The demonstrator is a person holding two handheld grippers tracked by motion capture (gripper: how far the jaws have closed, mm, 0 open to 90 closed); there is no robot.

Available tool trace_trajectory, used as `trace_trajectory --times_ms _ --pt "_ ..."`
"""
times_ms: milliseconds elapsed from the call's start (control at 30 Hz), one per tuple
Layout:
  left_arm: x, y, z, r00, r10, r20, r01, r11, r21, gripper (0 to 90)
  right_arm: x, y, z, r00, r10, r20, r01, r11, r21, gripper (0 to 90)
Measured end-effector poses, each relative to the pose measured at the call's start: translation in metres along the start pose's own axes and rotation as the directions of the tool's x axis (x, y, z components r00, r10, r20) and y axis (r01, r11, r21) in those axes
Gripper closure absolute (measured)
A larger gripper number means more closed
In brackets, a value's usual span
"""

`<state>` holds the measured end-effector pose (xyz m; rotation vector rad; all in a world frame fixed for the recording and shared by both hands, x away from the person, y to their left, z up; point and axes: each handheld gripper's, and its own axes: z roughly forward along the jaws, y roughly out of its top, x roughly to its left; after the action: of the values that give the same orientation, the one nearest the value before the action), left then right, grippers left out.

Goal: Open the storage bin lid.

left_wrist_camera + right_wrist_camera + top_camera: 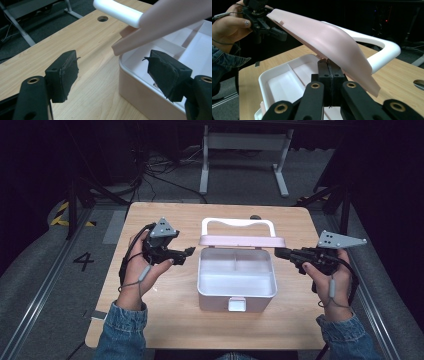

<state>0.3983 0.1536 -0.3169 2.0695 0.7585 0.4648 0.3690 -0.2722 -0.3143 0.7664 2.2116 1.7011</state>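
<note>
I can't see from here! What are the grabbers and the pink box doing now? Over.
Left gripper open beside the box's left wall. Right gripper shut, tips at the lid's edge. Lid raised, box empty. Nothing in the way.

Box (236, 292): white, divided into compartments, sitting open at the table's (165, 320) middle.
Lid (242, 241): pink, standing raised at the far edge.
Handle (238, 223): white, lying behind.

Wooden table (165, 320); open pink lunch box (235, 292) at centre.
</note>
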Motion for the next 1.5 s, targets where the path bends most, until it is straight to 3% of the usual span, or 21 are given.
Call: trace_trajectory --times_ms 167,400,700,833,1067,1367,1500 --pt "-0.006 0.002 0.004 0.9997 0.023 0.003 -0.023 0.9995 -0.022 23.2 0.000 0.003 -0.001 0.9993 0.009 0.036 -0.008 1.000 -0.011 90.0" --pt "-0.014 0.008 0.014 0.9991 0.042 -0.003 -0.042 0.9951 -0.089 19.9 -0.001 0.004 0.000 0.9970 0.022 0.075 -0.020 1.000 -0.022 90.0" --pt "-0.020 0.013 0.028 0.9988 0.046 -0.018 -0.048 0.9913 -0.123 18.8 -0.004 0.006 -0.001 0.9950 0.045 0.089 -0.041 0.998 -0.045 90.0" --pt "-0.020 0.015 0.031 0.9977 0.045 -0.050 -0.053 0.9851 -0.164 20.2 -0.005 0.007 0.000 0.9953 0.042 0.088 -0.038 0.998 -0.048 90.0" --pt "-0.018 0.015 0.033 0.9985 0.039 -0.039 -0.046 0.9789 -0.199 46.0 -0.005 0.008 0.002 0.9952 0.040 0.090 -0.036 0.998 -0.049 90.0" --pt "-0.023 0.019 0.032 0.9984 0.049 -0.029 -0.055 0.9602 -0.274 62.3 -0.005 0.008 0.001 0.9951 0.039 0.091 -0.034 0.998 -0.052 90.0" --pt "-0.024 0.020 0.031 0.9989 0.043 -0.020 -0.047 0.9595 -0.278 68.7 -0.005 0.008 0.001 0.9950 0.036 0.093 -0.032 0.998 -0.052 90.0"
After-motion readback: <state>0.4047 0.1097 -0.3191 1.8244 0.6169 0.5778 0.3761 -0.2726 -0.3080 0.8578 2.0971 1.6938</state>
